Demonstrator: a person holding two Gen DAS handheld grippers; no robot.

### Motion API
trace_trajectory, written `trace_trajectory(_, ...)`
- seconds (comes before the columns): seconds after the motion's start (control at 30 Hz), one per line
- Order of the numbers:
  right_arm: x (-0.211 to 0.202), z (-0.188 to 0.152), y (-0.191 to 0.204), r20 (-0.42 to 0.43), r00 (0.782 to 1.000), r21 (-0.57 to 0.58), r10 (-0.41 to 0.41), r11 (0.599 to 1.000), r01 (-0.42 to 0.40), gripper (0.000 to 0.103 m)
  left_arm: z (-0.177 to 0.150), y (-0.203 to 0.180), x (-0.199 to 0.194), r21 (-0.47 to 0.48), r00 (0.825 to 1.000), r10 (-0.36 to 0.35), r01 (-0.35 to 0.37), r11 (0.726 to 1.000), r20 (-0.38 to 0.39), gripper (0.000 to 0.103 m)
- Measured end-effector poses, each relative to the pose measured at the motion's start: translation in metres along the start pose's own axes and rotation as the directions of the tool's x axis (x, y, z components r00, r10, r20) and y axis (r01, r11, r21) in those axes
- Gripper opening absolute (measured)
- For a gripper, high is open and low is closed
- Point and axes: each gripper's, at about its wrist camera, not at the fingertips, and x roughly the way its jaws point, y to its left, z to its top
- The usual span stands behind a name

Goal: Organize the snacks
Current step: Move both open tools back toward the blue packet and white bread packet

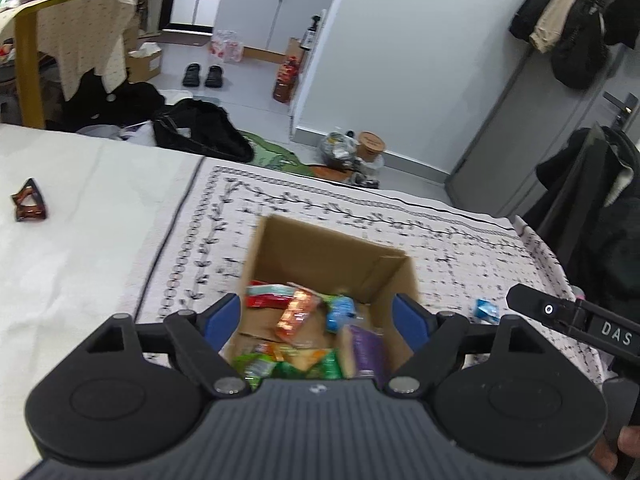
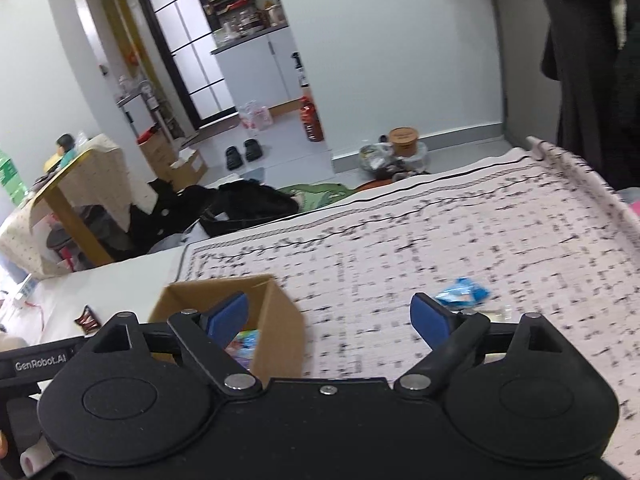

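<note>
Left gripper (image 1: 320, 316), jaws spread and empty, over the cardboard box (image 1: 320, 252) of snack packets (image 1: 296, 312) on the patterned cloth (image 1: 460, 252); right gripper (image 2: 338, 316), marked "DAS", likewise wide open beside a blue packet (image 2: 462, 294); "GenRobot.AI" legible.

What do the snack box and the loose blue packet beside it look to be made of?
Box: plain brown corrugated cardboard, matte, with folded flaps and raw edges. Blue packet: probably thin plastic or foil film, glossy and crinkled; motion blur leaves it uncertain.
</note>
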Motion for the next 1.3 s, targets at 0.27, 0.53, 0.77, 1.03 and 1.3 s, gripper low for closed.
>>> trace_trajectory(0.27, -0.001, -0.001, -0.043, -0.010, 0.998, 0.056, -0.055, 0.997, 0.056, 0.088, -0.004, -0.045, 0.014, 0.053, 0.998, -0.058, 0.059, 0.997, -0.023, 0.082)
trace_trajectory(0.53, 0.001, -0.006, -0.078, -0.024, 0.997, 0.097, -0.079, 0.992, 0.081, 0.095, -0.007, -0.082, 0.029, 0.101, 0.997, -0.065, 0.067, 0.993, -0.032, 0.082)
trace_trajectory(0.77, 0.017, -0.014, -0.099, -0.058, 0.995, 0.118, -0.081, 0.989, 0.088, 0.103, -0.010, -0.104, 0.044, 0.134, 0.998, -0.046, 0.050, 0.990, -0.035, 0.082)
trace_trajectory(1.03, 0.043, -0.020, -0.112, -0.111, 0.990, 0.098, -0.088, 0.990, 0.099, 0.103, -0.016, -0.125, 0.063, 0.190, 0.999, -0.031, 0.036, 0.981, -0.029, 0.082)
trace_trajectory(1.3, 0.071, -0.030, -0.114, -0.133, 0.988, 0.065, -0.073, 0.995, 0.082, 0.103, -0.023, -0.144, 0.091, 0.247, 0.998, -0.021, 0.037, 0.968, -0.067, 0.083)
